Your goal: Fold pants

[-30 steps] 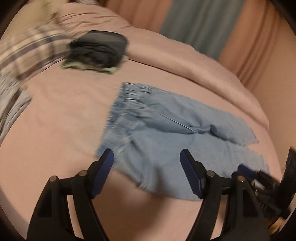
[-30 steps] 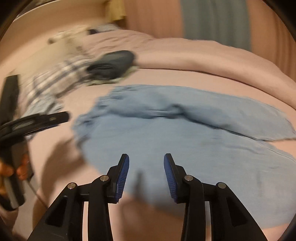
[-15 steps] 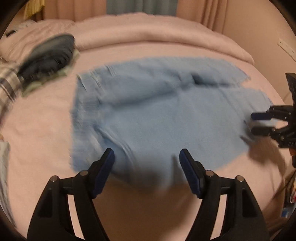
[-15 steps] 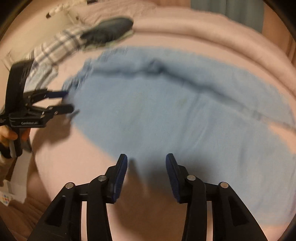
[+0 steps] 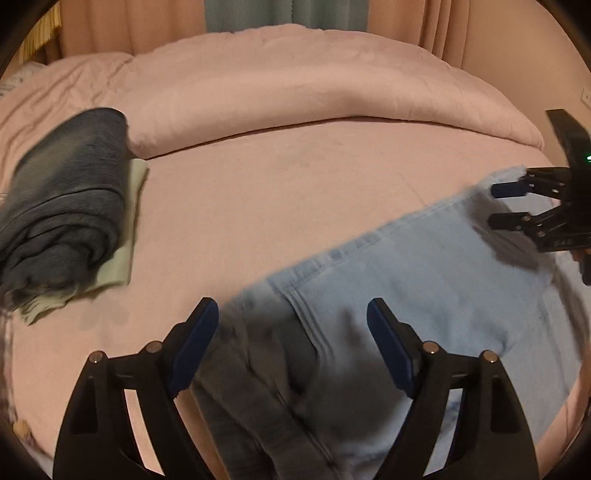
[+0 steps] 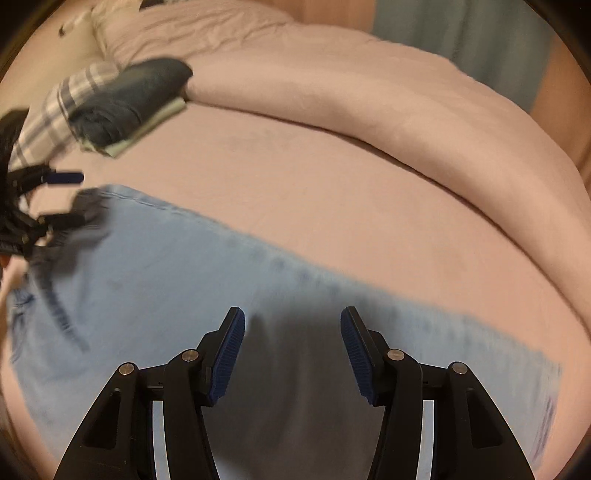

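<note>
The light blue denim pants [image 5: 424,288] lay spread flat on the pink bed sheet [image 5: 280,206], stretched across the near part of the bed. The left tool [image 5: 291,336], black with blue ribbed pads, hung over the waistband end of the pants, its jaws parted wide with nothing gripped between them; they had just been opening further. In the right wrist view the right tool [image 6: 291,347] hovered over the far edge of a pant leg, casting a dark shadow on the denim. Its jaws had also just been opening, stood apart, and no cloth was pinched between the pads. Each tool showed at the edge of the other's view, both released above the fabric.

A folded dark blue-grey garment [image 5: 62,206] rested on a pale green folded cloth [image 5: 125,240] at the left of the bed, well apart from the pants. Behind it, in the right wrist view, lay a plaid grey-and-white cloth [image 6: 51,114]. A rolled pink duvet [image 5: 325,81] ran along the far side of the bed, with peach and grey-green curtains [image 5: 258,14] beyond.
</note>
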### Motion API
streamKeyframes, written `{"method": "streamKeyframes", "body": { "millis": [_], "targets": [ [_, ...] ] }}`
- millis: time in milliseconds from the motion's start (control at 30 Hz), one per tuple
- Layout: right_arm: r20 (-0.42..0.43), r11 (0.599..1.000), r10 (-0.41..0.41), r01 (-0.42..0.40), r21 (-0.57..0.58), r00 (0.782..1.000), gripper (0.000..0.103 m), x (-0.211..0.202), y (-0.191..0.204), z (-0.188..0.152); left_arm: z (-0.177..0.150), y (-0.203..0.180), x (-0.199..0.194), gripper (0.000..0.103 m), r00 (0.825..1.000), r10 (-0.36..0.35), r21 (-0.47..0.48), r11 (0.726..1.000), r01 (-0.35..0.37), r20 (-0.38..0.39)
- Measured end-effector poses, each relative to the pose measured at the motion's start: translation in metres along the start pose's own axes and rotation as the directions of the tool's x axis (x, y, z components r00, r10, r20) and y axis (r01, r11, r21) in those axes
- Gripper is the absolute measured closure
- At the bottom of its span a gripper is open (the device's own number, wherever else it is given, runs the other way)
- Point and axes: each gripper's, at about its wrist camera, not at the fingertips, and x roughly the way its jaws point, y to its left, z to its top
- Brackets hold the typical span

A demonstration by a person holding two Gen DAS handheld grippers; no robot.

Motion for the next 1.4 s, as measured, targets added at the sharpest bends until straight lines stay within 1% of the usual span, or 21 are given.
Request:
{"method": "streamKeyframes", "body": {
  "millis": [100, 167, 200, 267, 333, 367, 400, 433, 467, 500, 567, 633, 667, 733, 833, 900, 1100, 1133, 1233, 1333, 1400],
  "targets": [
    [-0.037, 0.996, 0.025, -0.028, -0.086, 0.999, 0.048, 0.018, 0.002, 0.022, 0.007, 0.012, 0.016, 0.021, 0.997, -0.045, 0.027, 0.999, 0.046, -0.055],
    [-0.069, 0.989, 0.061, -0.070, -0.134, 0.996, 0.040, 0.030, 0.005, 0.033, 0.007, 0.017, 0.029, 0.021, 0.992, -0.054, 0.043, 0.997, 0.059, -0.115],
    [-0.095, 0.986, 0.067, -0.080, -0.144, 0.993, 0.035, 0.037, 0.006, 0.036, 0.006, 0.019, 0.037, 0.021, 0.987, -0.053, 0.061, 0.996, 0.063, -0.149],
    [-0.172, 0.983, 0.072, -0.099, -0.153, 0.983, 0.035, 0.056, 0.002, 0.037, 0.004, 0.022, 0.048, 0.019, 0.980, -0.050, 0.075, 0.995, 0.066, -0.195],
    [-0.192, 0.985, 0.114, -0.136, -0.106, 0.975, 0.034, 0.062, -0.004, 0.036, 0.008, 0.026, 0.048, 0.021, 0.976, -0.084, 0.057, 0.994, 0.098, -0.201],
    [-0.195, 0.985, 0.121, -0.143, -0.101, 0.973, 0.034, 0.061, -0.005, 0.036, 0.010, 0.027, 0.046, 0.031, 0.974, -0.096, 0.060, 0.992, 0.110, -0.207],
    [-0.205, 0.985, 0.118, -0.141, -0.103, 0.972, 0.040, 0.060, -0.004, 0.035, 0.012, 0.027, 0.044, 0.040, 0.972, -0.099, 0.072, 0.991, 0.117, -0.211],
    [-0.218, 0.984, 0.108, -0.135, -0.114, 0.970, 0.055, 0.058, 0.000, 0.034, 0.014, 0.026, 0.041, 0.045, 0.973, -0.091, 0.083, 0.990, 0.111, -0.212],
    [-0.223, 0.983, 0.092, -0.124, -0.136, 0.970, 0.066, 0.054, 0.005, 0.033, 0.016, 0.027, 0.040, 0.065, 0.973, -0.087, 0.090, 0.990, 0.108, -0.214],
    [-0.219, 0.980, 0.049, -0.089, -0.179, 0.975, 0.086, 0.048, 0.014, 0.031, 0.018, 0.025, 0.037, 0.077, 0.976, -0.056, 0.111, 0.990, 0.081, -0.212],
    [-0.212, 0.966, -0.026, -0.030, -0.256, 0.977, 0.093, 0.040, 0.032, 0.025, 0.022, 0.021, 0.029, 0.078, 0.978, -0.013, 0.120, 0.992, 0.039, -0.206],
    [-0.194, 0.959, -0.085, 0.028, -0.282, 0.977, 0.096, 0.031, 0.043, 0.023, 0.024, 0.011, 0.018, 0.079, 0.982, 0.056, 0.151, 0.988, -0.028, -0.181],
    [-0.156, 0.959, -0.114, 0.068, -0.274, 0.981, 0.096, 0.021, 0.047, 0.024, 0.026, 0.006, 0.010, 0.080, 0.983, 0.090, 0.161, 0.985, -0.064, -0.159],
    [-0.060, 0.958, -0.172, 0.153, -0.243, 0.983, 0.096, -0.007, 0.053, 0.029, 0.028, -0.007, -0.020, 0.080, 0.989, 0.144, 0.190, 0.973, -0.134, -0.040],
    [0.054, 0.948, -0.223, 0.230, -0.219, 0.973, 0.096, -0.056, 0.062, 0.020, 0.023, -0.018, -0.068, 0.079, 0.985, 0.142, 0.183, 0.970, -0.158, 0.098],
    [0.123, 0.947, -0.233, 0.254, -0.197, 0.965, 0.096, -0.094, 0.070, 0.003, 0.012, -0.029, -0.101, 0.078, 0.972, 0.154, 0.210, 0.959, -0.189, 0.175],
    [0.285, 0.929, -0.248, 0.311, -0.202, 0.926, 0.096, -0.181, 0.114, -0.067, -0.066, -0.086, -0.164, 0.079, 0.898, 0.238, 0.373, 0.847, -0.378, 0.371],
    [0.296, 0.928, -0.242, 0.310, -0.206, 0.924, 0.096, -0.192, 0.122, -0.083, -0.081, -0.090, -0.166, 0.079, 0.894, 0.236, 0.398, 0.830, -0.390, 0.382],
    [0.284, 0.918, -0.220, 0.297, -0.263, 0.933, 0.096, -0.202, 0.146, -0.131, -0.131, -0.100, -0.166, 0.078, 0.891, 0.221, 0.518, 0.747, -0.416, 0.396],
    [0.194, 0.907, -0.186, 0.245, -0.343, 0.963, 0.096, -0.181, 0.167, -0.171, -0.185, -0.106, -0.144, 0.078, 0.906, 0.223, 0.657, 0.628, -0.416, 0.360],
    [0.125, 0.898, -0.186, 0.220, -0.380, 0.975, 0.096, -0.159, 0.177, -0.195, -0.213, -0.113, -0.124, 0.078, 0.906, 0.255, 0.722, 0.548, -0.423, 0.338]
  ]
}}
